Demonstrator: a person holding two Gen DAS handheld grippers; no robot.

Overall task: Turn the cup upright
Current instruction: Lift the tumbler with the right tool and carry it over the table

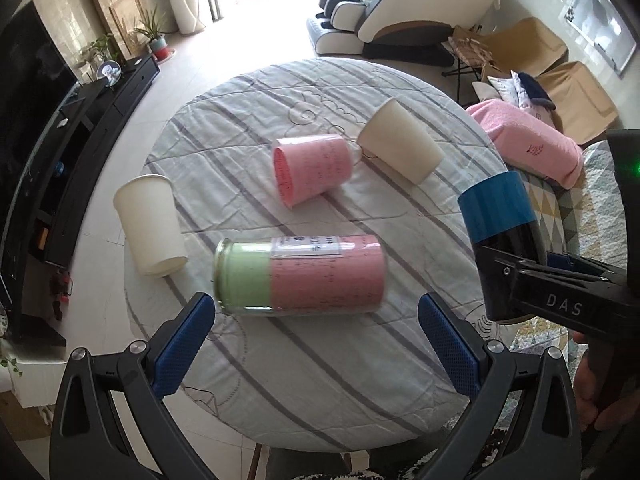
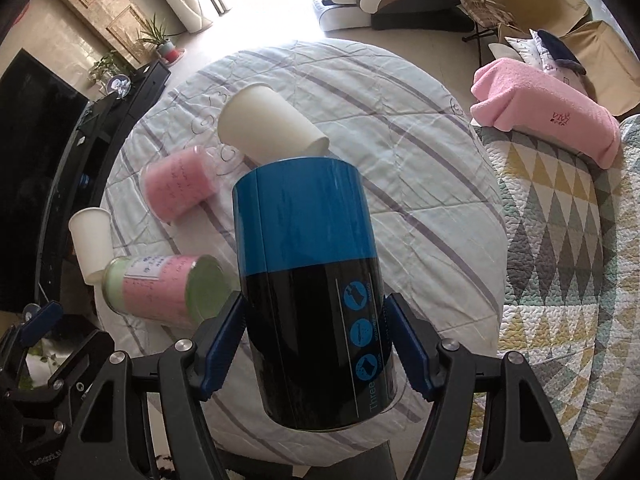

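Right gripper (image 2: 314, 350): both blue pads are clamped on the black lower half of the blue-and-black cup (image 2: 308, 280), which is held off the round table (image 2: 420, 200) and tilted, blue end pointing away from the fingers. Left gripper (image 1: 316, 344): fingers spread wide with nothing between them, and just beyond the tips a pink-and-green jar (image 1: 300, 276) lies on its side. Farther out, a pink cup (image 1: 310, 168) and a cream cup (image 1: 400, 146) lie on their sides; a white paper cup (image 1: 150, 224) stands mouth-down, left of the jar.
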